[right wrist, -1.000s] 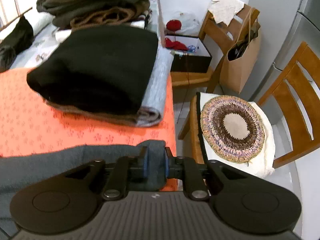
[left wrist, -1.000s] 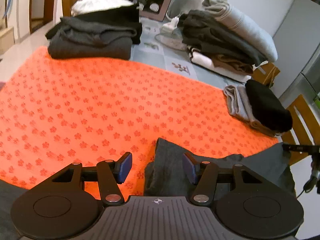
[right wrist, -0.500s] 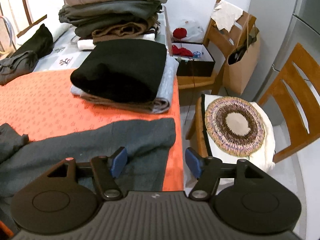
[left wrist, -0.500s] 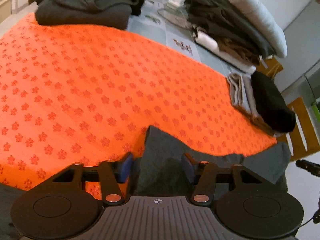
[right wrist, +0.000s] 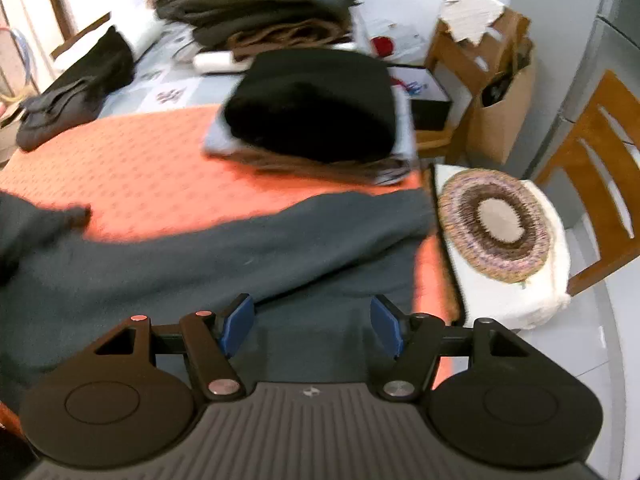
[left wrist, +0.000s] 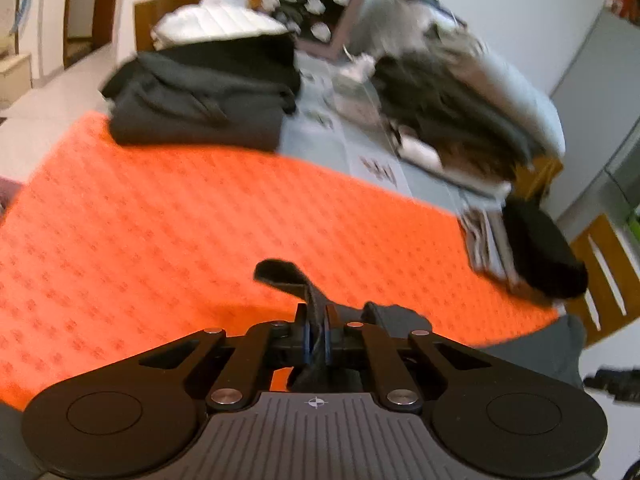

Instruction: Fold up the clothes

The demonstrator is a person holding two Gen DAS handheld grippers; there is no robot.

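A dark grey garment point(right wrist: 240, 256) lies spread along the near edge of the orange flower-print cloth point(left wrist: 160, 240), its right end draped over the table edge. My left gripper point(left wrist: 316, 334) is shut on a fold of this garment point(left wrist: 286, 276), which sticks up between the pads above the cloth. My right gripper point(right wrist: 312, 330) is open just above the garment's near right part, its blue pads point(right wrist: 236, 322) wide apart and empty.
A folded black and grey stack point(right wrist: 316, 108) sits at the cloth's right end. Folded dark clothes point(left wrist: 200, 96) and a tall mixed pile point(left wrist: 460, 100) lie behind. A wooden chair with a round woven cushion point(right wrist: 496, 220) stands right of the table.
My left gripper has closed on a fold of the grey garment and lifted it. My right gripper let go of the garment's end earlier and now hovers open, closer over it.
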